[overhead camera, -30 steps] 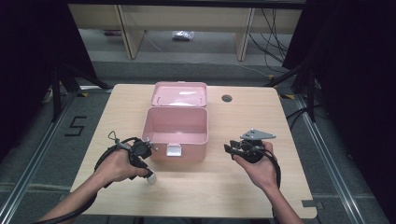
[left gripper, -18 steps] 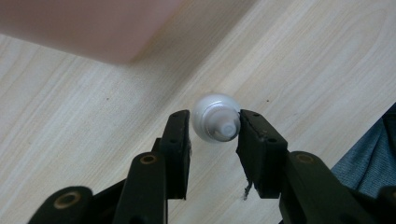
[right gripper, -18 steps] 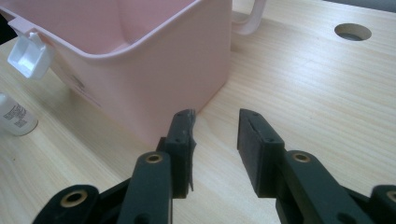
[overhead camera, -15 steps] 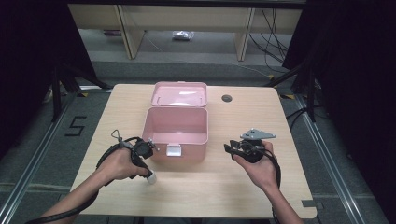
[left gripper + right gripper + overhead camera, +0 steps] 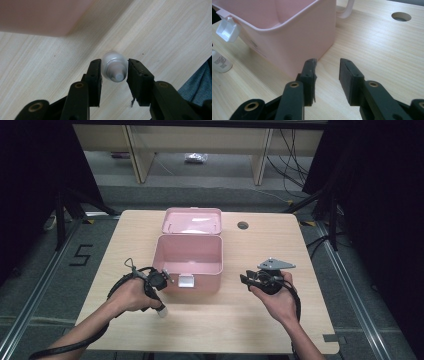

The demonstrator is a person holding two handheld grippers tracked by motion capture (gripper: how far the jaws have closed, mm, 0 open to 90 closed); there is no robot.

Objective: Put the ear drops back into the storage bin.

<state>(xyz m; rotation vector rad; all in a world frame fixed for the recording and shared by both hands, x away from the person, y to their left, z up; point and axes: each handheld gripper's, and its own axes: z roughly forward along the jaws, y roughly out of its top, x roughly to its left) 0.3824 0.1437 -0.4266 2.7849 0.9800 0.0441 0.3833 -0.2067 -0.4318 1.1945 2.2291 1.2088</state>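
Little has shifted over the last second: both hands sit where they were, and the left gripper has its jaws set around the small white bottle, which stands on the table just in front of the pink box's near left corner; the pads flank its rounded shoulder, the left one touching, a thin gap at the right, so the grip looks nearly but not firmly made. I judge the lift into the pink plastic box has yet to begin. The bottle is smooth, translucent plastic with a tapered nozzle; the box is glossy with rounded corners, a white latch and its lid open behind. The right gripper waits nearby, jaws spread and empty above pale wood-grain laminate.
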